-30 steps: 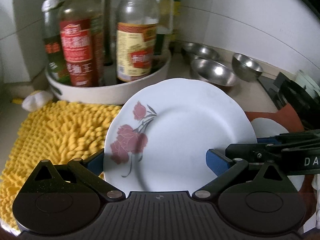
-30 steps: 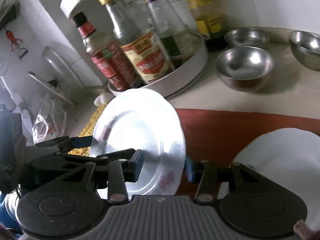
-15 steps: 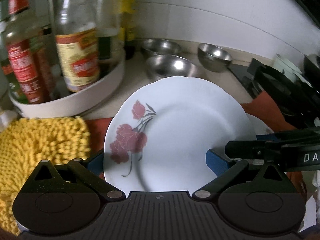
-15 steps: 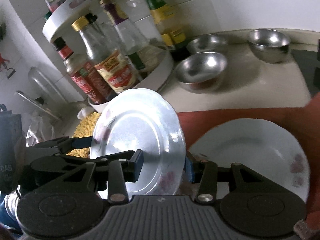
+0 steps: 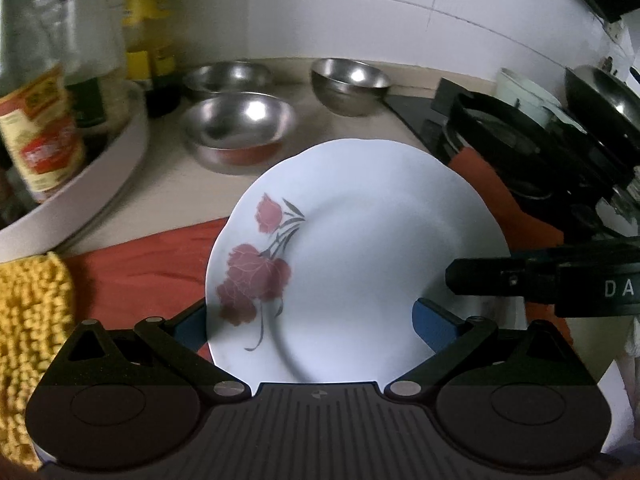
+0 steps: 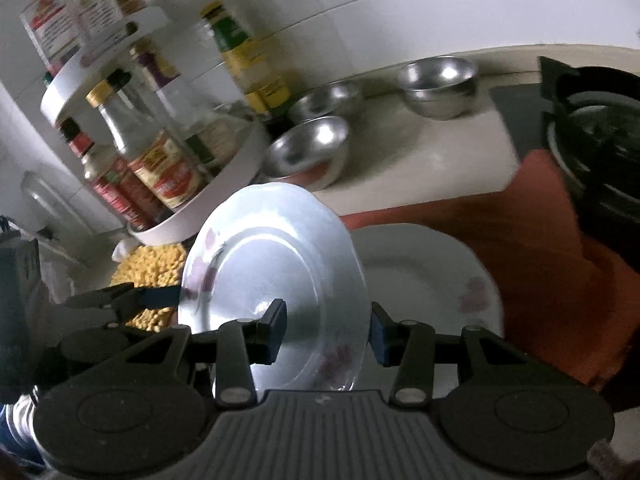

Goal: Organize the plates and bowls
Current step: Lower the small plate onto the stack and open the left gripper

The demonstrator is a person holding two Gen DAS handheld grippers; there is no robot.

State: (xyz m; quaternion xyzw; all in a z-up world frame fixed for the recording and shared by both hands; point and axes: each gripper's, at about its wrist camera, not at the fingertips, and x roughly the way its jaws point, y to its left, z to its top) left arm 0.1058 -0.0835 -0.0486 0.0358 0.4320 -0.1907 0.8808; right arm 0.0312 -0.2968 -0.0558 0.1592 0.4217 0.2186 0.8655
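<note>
A white plate with red flowers [image 5: 360, 248] is held up between both grippers; its underside shows in the right wrist view [image 6: 276, 280]. My left gripper [image 5: 316, 320] spans its width, one blue pad at each edge. My right gripper [image 6: 326, 332] is shut on the plate's rim. A second flowered plate [image 6: 432, 280] lies flat on the red cloth [image 6: 536, 236] just beyond the held one. Three steel bowls [image 5: 240, 128] stand on the counter behind.
A white turntable rack [image 5: 80, 184] with sauce bottles stands at the left. A yellow chenille mat [image 5: 32, 312] lies front left. A black gas stove [image 5: 532, 136] with a pan is at the right. Tiled wall at the back.
Both grippers have carried the held plate rightward, from over the yellow mat to over the red cloth. The second plate has come into view beneath it, and the stove has come closer.
</note>
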